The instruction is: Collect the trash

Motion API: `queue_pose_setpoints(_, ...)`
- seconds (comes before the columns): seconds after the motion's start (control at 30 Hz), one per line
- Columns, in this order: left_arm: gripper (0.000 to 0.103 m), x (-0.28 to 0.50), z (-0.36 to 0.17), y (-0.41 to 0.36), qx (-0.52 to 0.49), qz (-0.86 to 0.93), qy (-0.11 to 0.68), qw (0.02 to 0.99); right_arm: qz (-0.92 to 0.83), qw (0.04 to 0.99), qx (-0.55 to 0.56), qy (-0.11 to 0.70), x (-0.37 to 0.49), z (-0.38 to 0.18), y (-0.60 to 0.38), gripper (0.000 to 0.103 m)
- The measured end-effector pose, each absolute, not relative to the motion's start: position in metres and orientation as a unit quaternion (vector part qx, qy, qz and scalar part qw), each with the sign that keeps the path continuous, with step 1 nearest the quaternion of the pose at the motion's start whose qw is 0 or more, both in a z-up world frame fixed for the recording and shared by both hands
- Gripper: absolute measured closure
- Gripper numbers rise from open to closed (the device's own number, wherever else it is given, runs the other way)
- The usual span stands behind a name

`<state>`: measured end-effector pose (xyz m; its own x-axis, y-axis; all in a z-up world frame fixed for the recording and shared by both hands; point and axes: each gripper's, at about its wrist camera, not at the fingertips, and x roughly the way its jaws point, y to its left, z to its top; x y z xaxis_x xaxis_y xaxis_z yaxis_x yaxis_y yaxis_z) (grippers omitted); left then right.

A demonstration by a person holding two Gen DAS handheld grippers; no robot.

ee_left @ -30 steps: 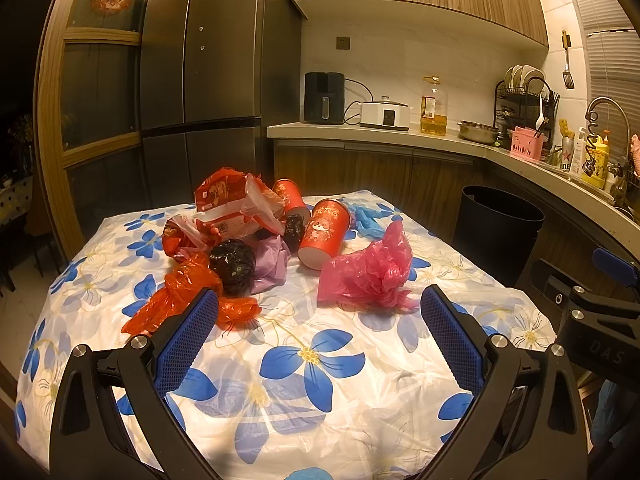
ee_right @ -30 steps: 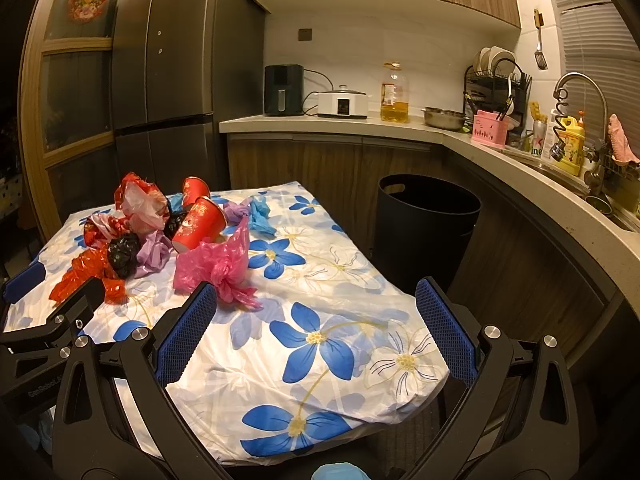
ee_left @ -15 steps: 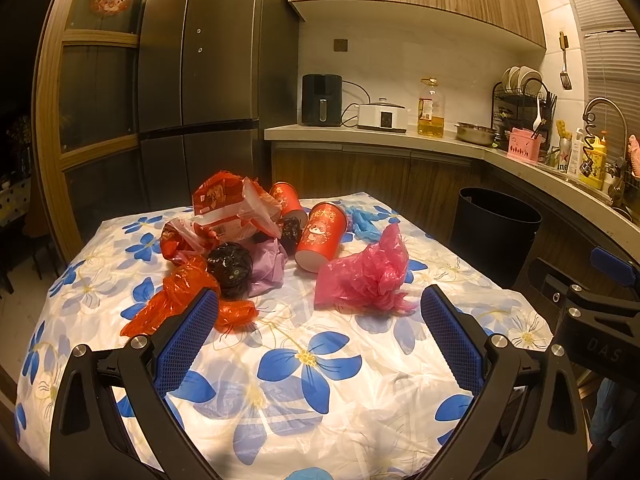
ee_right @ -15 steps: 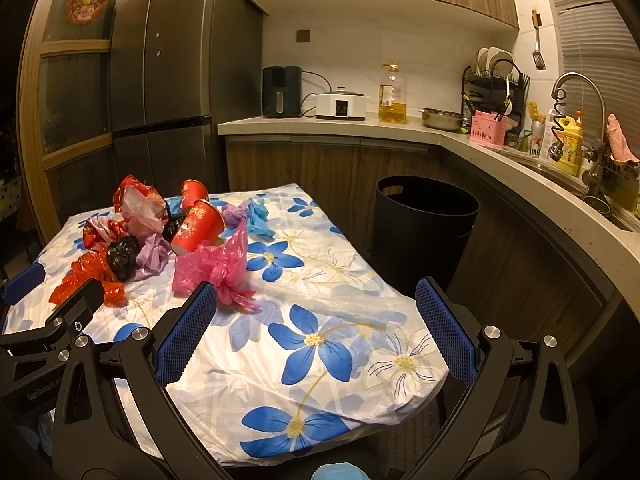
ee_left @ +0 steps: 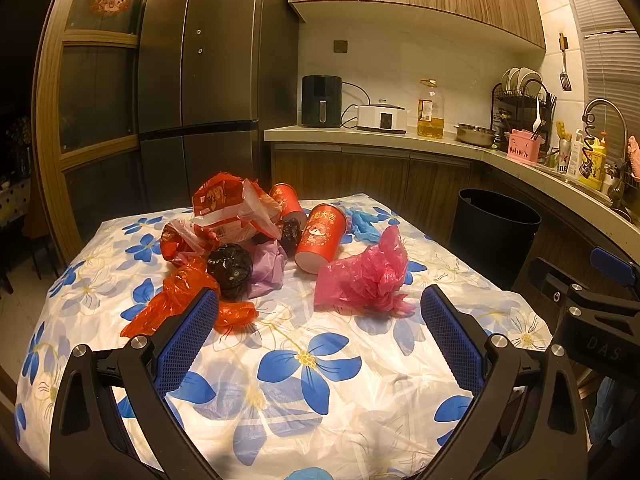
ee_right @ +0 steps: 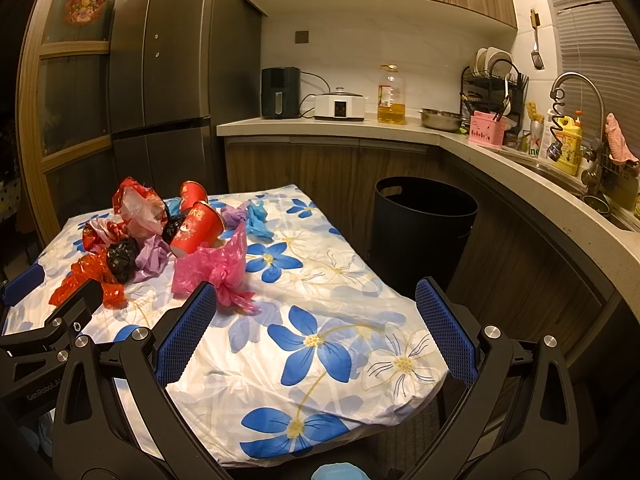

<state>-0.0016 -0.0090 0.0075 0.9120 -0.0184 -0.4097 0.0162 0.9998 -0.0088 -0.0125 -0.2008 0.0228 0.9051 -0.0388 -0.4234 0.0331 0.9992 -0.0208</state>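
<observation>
A heap of trash lies on the flowered table (ee_left: 304, 364): a pink plastic bag (ee_left: 366, 272), a red paper cup (ee_left: 322, 238) on its side, a second red cup (ee_left: 286, 200), a black crumpled bag (ee_left: 230, 266), an orange bag (ee_left: 180, 300), a purple bag (ee_left: 266, 266) and a red-and-white wrapper (ee_left: 232, 208). A black bin (ee_left: 494, 236) stands on the floor right of the table. My left gripper (ee_left: 318, 330) is open and empty, just short of the heap. My right gripper (ee_right: 316, 328) is open and empty over the table's near right part; the pink bag (ee_right: 212, 266) and bin (ee_right: 424, 232) show there too.
A blue crumpled glove (ee_left: 366, 222) lies behind the cup. A kitchen counter (ee_left: 440, 140) with an air fryer, cooker, oil bottle and dish rack runs along the back and right. A dark fridge (ee_left: 200, 100) stands behind the table.
Both grippers have shifted only slightly; the scene sits a touch lower and farther in the left view. Both stay open and nothing on the table has moved.
</observation>
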Motion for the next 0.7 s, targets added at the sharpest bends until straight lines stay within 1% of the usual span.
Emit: queue_pose_setpoints(0.7, 0.006, -0.0015, 0.0068, -0.0079, -0.004, -0.009, 0.209, 0.978, -0.020, 0.976, -0.006, 0.216, -0.0151, 0.0253, -0.1994, 0.005)
